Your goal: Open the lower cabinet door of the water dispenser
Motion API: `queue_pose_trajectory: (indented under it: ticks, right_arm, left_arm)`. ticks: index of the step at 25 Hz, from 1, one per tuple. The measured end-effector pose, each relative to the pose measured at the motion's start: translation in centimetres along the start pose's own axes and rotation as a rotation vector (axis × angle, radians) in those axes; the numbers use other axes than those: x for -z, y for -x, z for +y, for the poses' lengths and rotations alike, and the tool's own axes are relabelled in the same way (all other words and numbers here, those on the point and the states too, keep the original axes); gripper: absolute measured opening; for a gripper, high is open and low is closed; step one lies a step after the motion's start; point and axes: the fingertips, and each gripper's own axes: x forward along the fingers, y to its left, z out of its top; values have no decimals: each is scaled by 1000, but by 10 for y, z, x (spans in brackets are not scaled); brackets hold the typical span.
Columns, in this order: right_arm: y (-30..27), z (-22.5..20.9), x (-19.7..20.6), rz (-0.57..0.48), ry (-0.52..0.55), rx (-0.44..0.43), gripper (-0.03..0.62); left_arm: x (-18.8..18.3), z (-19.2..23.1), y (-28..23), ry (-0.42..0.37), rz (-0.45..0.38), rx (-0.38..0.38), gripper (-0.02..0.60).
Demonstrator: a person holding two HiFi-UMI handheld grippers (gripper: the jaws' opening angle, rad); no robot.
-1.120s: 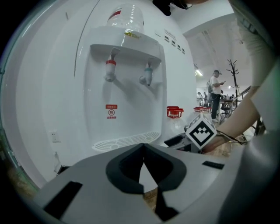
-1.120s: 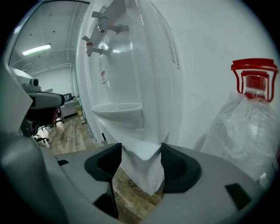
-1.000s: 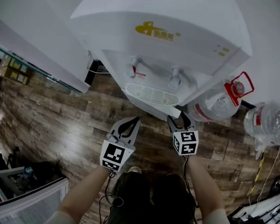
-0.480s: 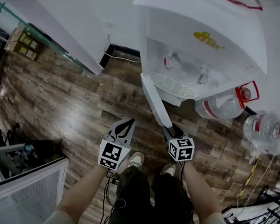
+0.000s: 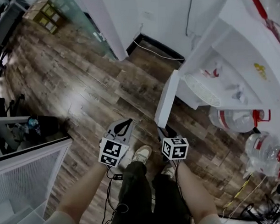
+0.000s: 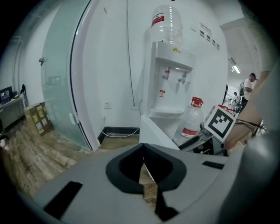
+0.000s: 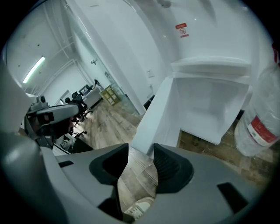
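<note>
Right claw (image 5: 164,131): pinching the free edge of the lower cabinet door (image 5: 167,98). Jaws have just been closing, and the right gripper view shows the door's white corner (image 7: 148,127) sitting between the pads.

Door: swung well out from the water dispenser (image 5: 233,66) and seen edge-on from the head view, over the wooden floor (image 5: 86,84). Behind it the cabinet (image 7: 210,105) stands open, with a pale interior.

Left claw (image 5: 129,121): tips pressed together with nothing between them. It hangs over the floor to the left of the door and does not touch it.

In the left gripper view the dispenser (image 6: 170,83) carries a bottle (image 6: 166,24) on top. A spare bottle (image 6: 190,120) stands just beside its base.
</note>
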Motion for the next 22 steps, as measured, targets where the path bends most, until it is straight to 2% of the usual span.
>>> queue_pose_trajectory:
  ticks: [6,13,18,22]
  right_arm:
    - [-42,51,-11,64,114,-75,181]
    - [-80,84,-39,119,197,-167,164]
    - [-69,85,-51,117,124,-142,184]
    - [-33,75,-62,86,102,-102,138]
  left_arm:
    - [17,43,25,74,10,-66,6]
    - [12,75,37,93,12,-110,6]
    - [6,84,41,116,31,-123,6]
    - [-14,82,48,150,25,-130,6]
